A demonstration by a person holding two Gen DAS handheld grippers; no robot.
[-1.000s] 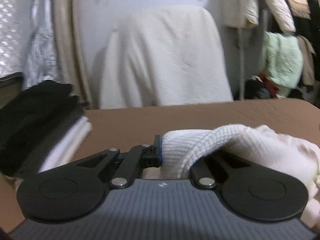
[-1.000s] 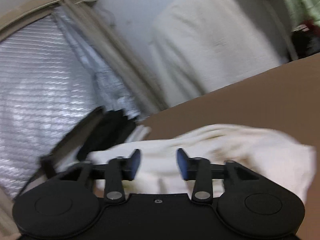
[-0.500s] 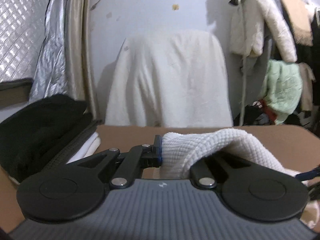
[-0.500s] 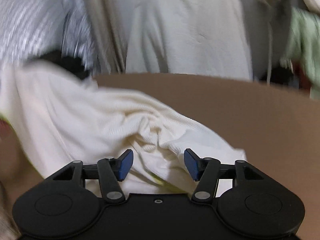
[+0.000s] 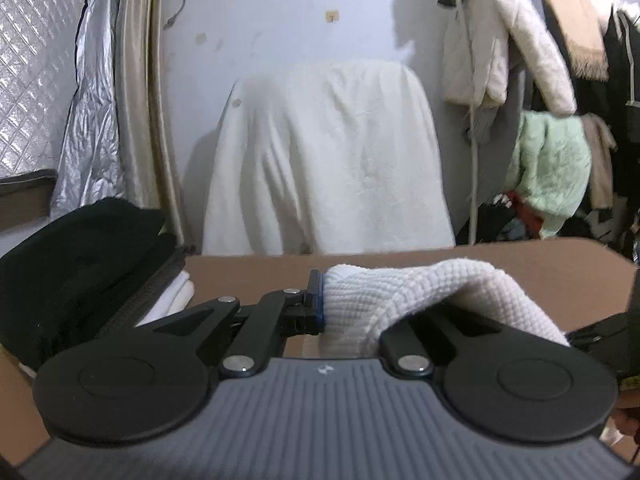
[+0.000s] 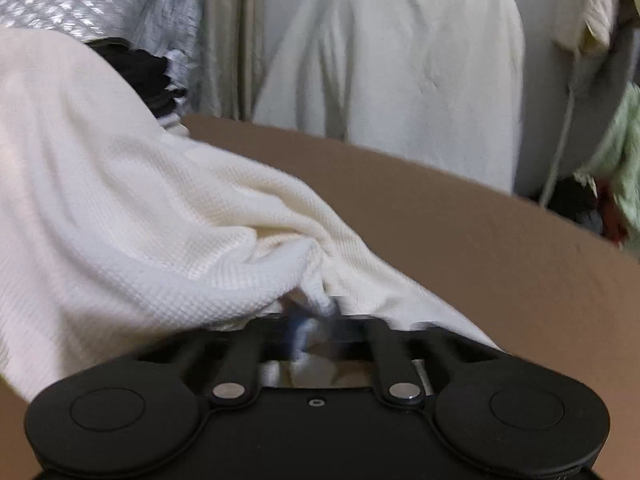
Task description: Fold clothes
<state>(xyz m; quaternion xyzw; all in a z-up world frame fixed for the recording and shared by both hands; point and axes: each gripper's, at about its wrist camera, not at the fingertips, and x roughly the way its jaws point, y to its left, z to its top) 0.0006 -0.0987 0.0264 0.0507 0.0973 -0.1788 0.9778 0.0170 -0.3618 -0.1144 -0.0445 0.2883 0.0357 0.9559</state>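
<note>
While the brown bench (image 6: 460, 232) fills the lower half of both views, a chair draped in a white cover (image 5: 328, 156) stands behind its far edge at twelve o'clock. In the left wrist view a silver quilted curtain (image 5: 36, 68) hangs at ten o'clock, and coats on a rack (image 5: 516, 40) crowd the wall at two o'clock, with a pale green garment (image 5: 556, 172) below them. A stack of folded clothes (image 5: 76, 268), black on top and white beneath, sits on the bench at nine o'clock.

The cream waffle-knit garment (image 6: 132, 216) lies partly on the bench and partly lifted; in the right wrist view it spreads from nine o'clock down to the centre, rumpled into folds.

The left hand-held gripper (image 5: 320, 306) is pressed together on an edge of that garment, which bunches over its right finger and trails off toward four o'clock.

The right hand-held gripper (image 6: 312, 312) is blurred, its jaws drawn together at six o'clock with a bunched fold of the same garment pinched between them.
</note>
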